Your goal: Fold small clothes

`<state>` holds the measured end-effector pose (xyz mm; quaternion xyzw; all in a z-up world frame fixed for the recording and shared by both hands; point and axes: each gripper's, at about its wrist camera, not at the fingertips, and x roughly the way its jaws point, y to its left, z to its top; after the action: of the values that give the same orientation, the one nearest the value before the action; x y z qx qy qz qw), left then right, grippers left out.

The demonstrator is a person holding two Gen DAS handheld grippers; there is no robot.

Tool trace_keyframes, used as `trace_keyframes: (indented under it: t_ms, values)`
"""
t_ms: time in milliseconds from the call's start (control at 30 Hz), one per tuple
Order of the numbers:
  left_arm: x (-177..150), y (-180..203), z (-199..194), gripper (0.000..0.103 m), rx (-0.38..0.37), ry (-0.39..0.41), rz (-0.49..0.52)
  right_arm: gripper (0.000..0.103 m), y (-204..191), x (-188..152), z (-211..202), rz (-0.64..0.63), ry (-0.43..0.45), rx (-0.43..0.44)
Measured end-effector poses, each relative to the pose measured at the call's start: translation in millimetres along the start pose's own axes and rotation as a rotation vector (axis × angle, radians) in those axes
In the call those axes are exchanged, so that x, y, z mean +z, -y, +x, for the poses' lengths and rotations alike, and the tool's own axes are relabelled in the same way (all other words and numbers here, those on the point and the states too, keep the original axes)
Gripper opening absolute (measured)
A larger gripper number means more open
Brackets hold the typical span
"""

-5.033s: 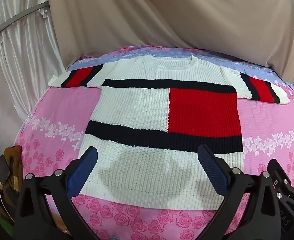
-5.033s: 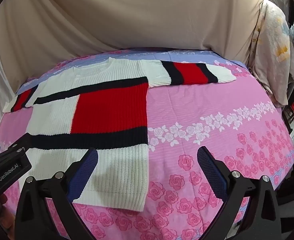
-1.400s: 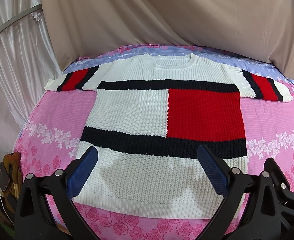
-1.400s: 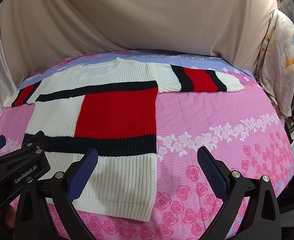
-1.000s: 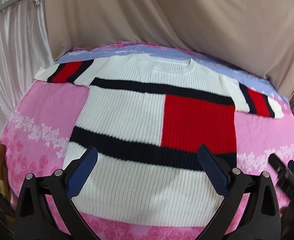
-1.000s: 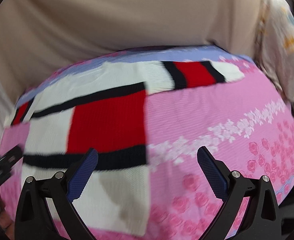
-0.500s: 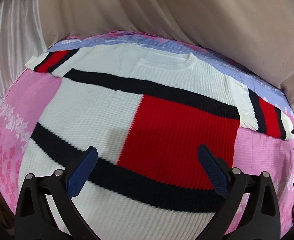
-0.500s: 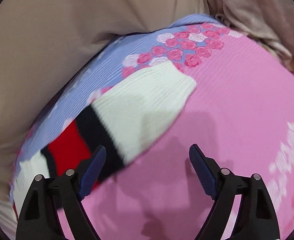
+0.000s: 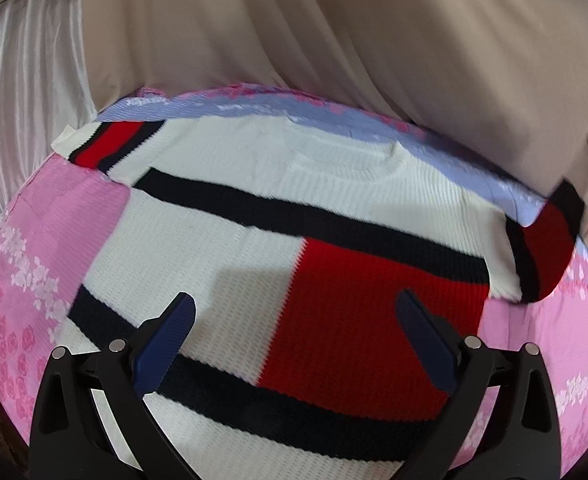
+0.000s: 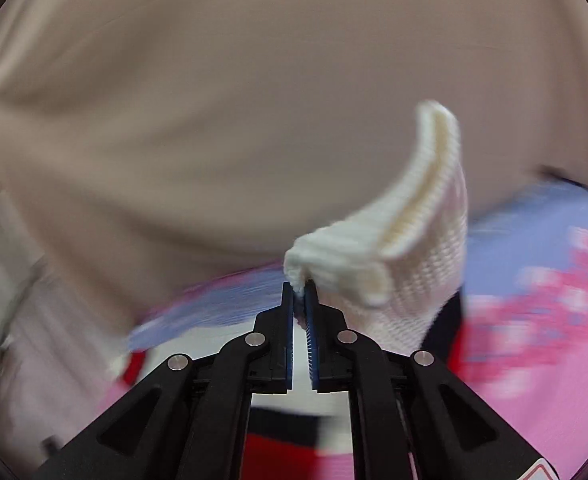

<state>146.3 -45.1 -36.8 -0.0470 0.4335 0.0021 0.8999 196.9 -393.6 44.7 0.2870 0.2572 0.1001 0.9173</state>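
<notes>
A white knit sweater (image 9: 222, 240) with navy bands and a red block lies front-up on the pink floral bed cover (image 9: 542, 340). My left gripper (image 9: 294, 320) is open and empty, hovering over the sweater's lower body. The sweater's right sleeve (image 9: 546, 248) is lifted off the bed and curls upward at the right edge. My right gripper (image 10: 299, 289) is shut on the white cuff (image 10: 394, 248) of that sleeve and holds it up in the air. The left sleeve (image 9: 106, 144) lies flat at the far left.
A beige curtain (image 9: 334, 40) hangs behind the bed, with a pale satin drape (image 9: 22, 80) at the left. A lilac band of the cover (image 9: 254, 100) runs along the far edge. The bed drops off at the left and right.
My right gripper went from open above the right sleeve to shut on its cuff and has raised it. My left gripper moved forward over the sweater body, still open.
</notes>
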Motion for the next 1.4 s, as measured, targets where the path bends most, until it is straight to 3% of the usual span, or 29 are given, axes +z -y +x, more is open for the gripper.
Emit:
trace_keyframes:
  t_ms: [67, 133, 233, 333, 400, 467, 633, 700, 733, 767, 833, 933, 1033, 1100, 1200, 1300, 1367, 1400]
  values:
    - [9, -14, -1, 0.098, 0.006, 0.017, -0.021, 0.020, -73, -15, 35, -0.080, -0.069, 0.167]
    - [19, -31, 1, 0.098, -0.009, 0.030, -0.047, 0.044, -117, -33, 57, -0.146, -0.092, 0.225]
    - [33, -54, 18, 0.098, -0.054, 0.010, -0.102, 0.061, -117, -60, 60, -0.151, -0.066, 0.122]
    - [44, -73, 52, 0.098, -0.132, -0.041, -0.191, 0.065, -53, -96, 49, 0.004, -0.130, -0.014]
    - [51, -76, 83, 0.098, -0.145, -0.079, -0.232, 0.065, -12, -122, 45, 0.105, -0.200, -0.099]
    - [56, -71, 115, 0.098, -0.158, -0.128, -0.270, 0.065, 14, -142, 43, 0.208, -0.261, -0.110]
    - [64, -47, 168, 0.098, -0.231, -0.214, -0.347, 0.065, 41, -147, 55, 0.301, -0.258, -0.091]
    - [71, -39, 177, 0.094, -0.207, -0.200, -0.377, 0.065, 48, -153, 59, 0.299, -0.258, -0.115]
    - [76, -33, 178, 0.071, -0.216, -0.190, -0.367, 0.065, 49, -151, 62, 0.292, -0.260, -0.133]
    - [79, -29, 179, 0.034, -0.247, -0.192, -0.357, 0.065, 50, -154, 61, 0.285, -0.260, -0.143]
    - [92, -24, 178, 0.006, -0.312, -0.195, -0.347, 0.065, 47, -155, 63, 0.258, -0.263, -0.156]
    - [118, -41, 150, 0.006, -0.333, -0.075, -0.338, 0.065, 41, -157, 63, 0.236, -0.274, -0.153]
    - [135, -74, 135, 0.006, -0.269, -0.001, -0.336, 0.065, 40, -166, 66, 0.275, -0.274, -0.096]
    - [135, -91, 146, 0.006, -0.191, -0.021, -0.307, 0.065, 42, -168, 73, 0.320, -0.276, -0.040]
    - [121, -105, 171, 0.006, -0.158, -0.095, -0.323, 0.065, 39, -167, 96, 0.376, -0.299, 0.034]
    - [110, -105, 181, 0.006, -0.126, -0.106, -0.304, 0.065, 36, -167, 121, 0.394, -0.321, 0.069]
    - [106, -106, 184, 0.006, -0.117, -0.113, -0.303, 0.055, 40, -166, 131, 0.416, -0.313, 0.064]
    - [105, -106, 186, 0.006, -0.110, -0.119, -0.301, 0.039, 42, -165, 130, 0.420, -0.309, 0.046]
